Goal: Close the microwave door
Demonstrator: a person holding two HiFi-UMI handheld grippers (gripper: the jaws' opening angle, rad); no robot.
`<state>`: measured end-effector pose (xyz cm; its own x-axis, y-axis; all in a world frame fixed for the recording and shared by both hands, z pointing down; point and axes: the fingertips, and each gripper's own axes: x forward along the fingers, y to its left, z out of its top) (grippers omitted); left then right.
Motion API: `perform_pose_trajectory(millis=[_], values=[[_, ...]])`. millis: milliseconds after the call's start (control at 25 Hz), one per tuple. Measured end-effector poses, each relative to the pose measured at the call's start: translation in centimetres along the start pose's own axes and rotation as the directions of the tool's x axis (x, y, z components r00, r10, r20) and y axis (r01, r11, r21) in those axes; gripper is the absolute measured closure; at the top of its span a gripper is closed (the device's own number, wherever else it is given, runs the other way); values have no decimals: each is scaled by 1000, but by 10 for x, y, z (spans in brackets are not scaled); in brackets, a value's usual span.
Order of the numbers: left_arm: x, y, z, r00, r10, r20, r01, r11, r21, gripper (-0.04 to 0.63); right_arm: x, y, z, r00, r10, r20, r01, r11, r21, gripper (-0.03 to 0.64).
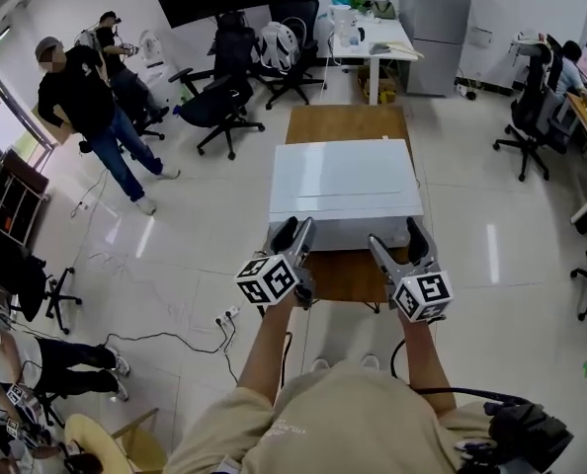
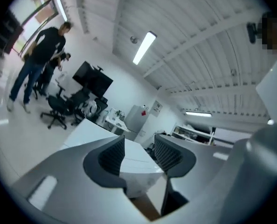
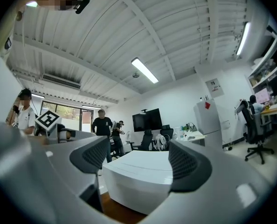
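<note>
Jaws stood empty, left gripper's [image 1: 295, 230] barely parted, right gripper's [image 1: 396, 237] wide, microwave [image 1: 345, 181] ahead; a hard shove risked sliding it.

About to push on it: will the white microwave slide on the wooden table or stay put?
The microwave looks broad, low and rigid, so tipping seems unlikely. It sits on a smooth wooden table, so a hard shove might slide it back.
</note>
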<state>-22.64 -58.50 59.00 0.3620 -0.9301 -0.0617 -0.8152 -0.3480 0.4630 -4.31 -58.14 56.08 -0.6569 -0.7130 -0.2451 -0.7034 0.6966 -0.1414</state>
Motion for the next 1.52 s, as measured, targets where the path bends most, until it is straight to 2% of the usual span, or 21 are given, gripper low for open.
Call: perform_pose_trajectory(millis=[40, 120, 200, 280, 360, 440, 560, 720, 920, 1040, 1400, 1520], values=[[-6, 4, 2, 1000, 28, 13, -29, 997, 71, 397, 1, 1, -3, 1000, 7, 0, -7, 1000, 0, 216], [-15, 6, 1, 997, 75, 34, -80, 974, 211, 386, -1, 0, -10, 1000, 19, 1, -19, 1000, -3, 216], [-23, 5, 0, 991, 113, 65, -129, 932, 339, 371, -3, -1, -14, 1000, 30, 0, -30, 1000, -10, 216], [-32, 4, 4, 983, 144, 112, -179, 877, 445, 359, 0, 4, -18, 999, 40, -3, -40, 999, -21, 216], [-43, 8, 13, 971, 164, 173, -232, 825, 515, 318, 7, 11, -20, 999, 45, -6, -46, 998, -35, 216], [-51, 15, 24, 957, 176, 229, -276, 793, 543, 257, 16, 17, -20, 999, 40, -8, -41, 997, -59, 216], [-56, 23, 34, 950, 186, 250, -297, 787, 541, 196, 26, 21, -16, 1000, 10, -16, -11, 994, -112, 216], [-49, 15, 34, 952, 183, 247, -295, 769, 567, 192, 27, 11, -11, 999, -34, -15, 31, 990, -135, 218], [-42, 7, 40, 954, 148, 263, -277, 771, 573, 181, 29, 9, -16, 997, -78, -18, 74, 987, -139, 218], [-40, 3, 42, 955, 134, 266, -272, 754, 597, 172, 29, 9, -16, 995, -98, -18, 95, 985, -144, 218], [-30, -10, 38, 965, 119, 232, -237, 774, 588, 170, 20, 0, -2, 991, -134, -23, 129, 980, -153, 216], [-27, -14, 45, 967, 104, 232, -225, 772, 594, 170, 23, -2, 2, 990, -141, -28, 135, 979, -153, 216]])
